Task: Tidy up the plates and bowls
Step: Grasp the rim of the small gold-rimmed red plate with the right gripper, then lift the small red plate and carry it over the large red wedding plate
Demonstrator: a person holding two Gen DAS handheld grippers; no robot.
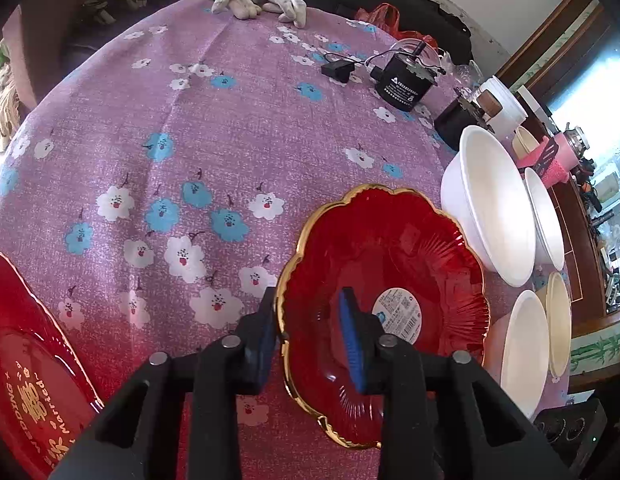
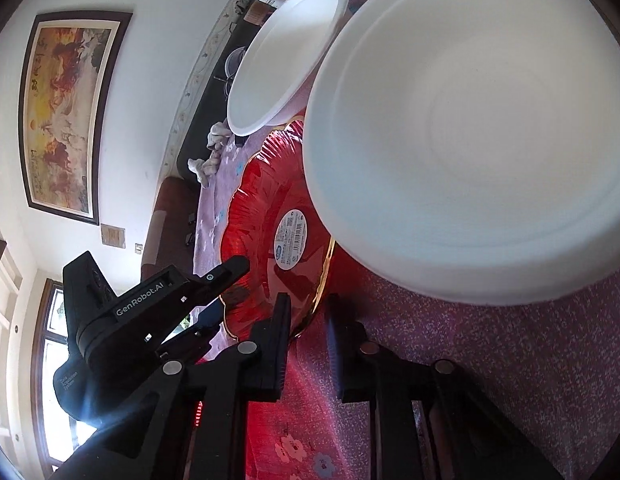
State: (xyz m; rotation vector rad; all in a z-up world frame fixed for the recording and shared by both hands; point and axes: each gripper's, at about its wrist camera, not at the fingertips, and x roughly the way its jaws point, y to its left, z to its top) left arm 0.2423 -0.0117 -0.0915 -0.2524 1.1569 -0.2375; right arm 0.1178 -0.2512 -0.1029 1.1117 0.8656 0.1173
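Left gripper (image 1: 310, 336) straddles the near-left gold rim of the red scalloped plate (image 1: 410, 256), one finger outside, one inside; jaws apart, not yet clamped; plate lies flat on the bench (image 1: 150, 120), empty save a label. Right gripper (image 2: 308, 344) sits at the opposite rim, jaws apart, holding nothing; the left is judged better placed. White bowls (image 1: 494, 204) stand just right of the plate, empty. A second red plate (image 1: 26, 360) lies well left.

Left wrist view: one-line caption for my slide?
Left gripper straddles the gold rim of the scalloped red plate, white bowls alongside.
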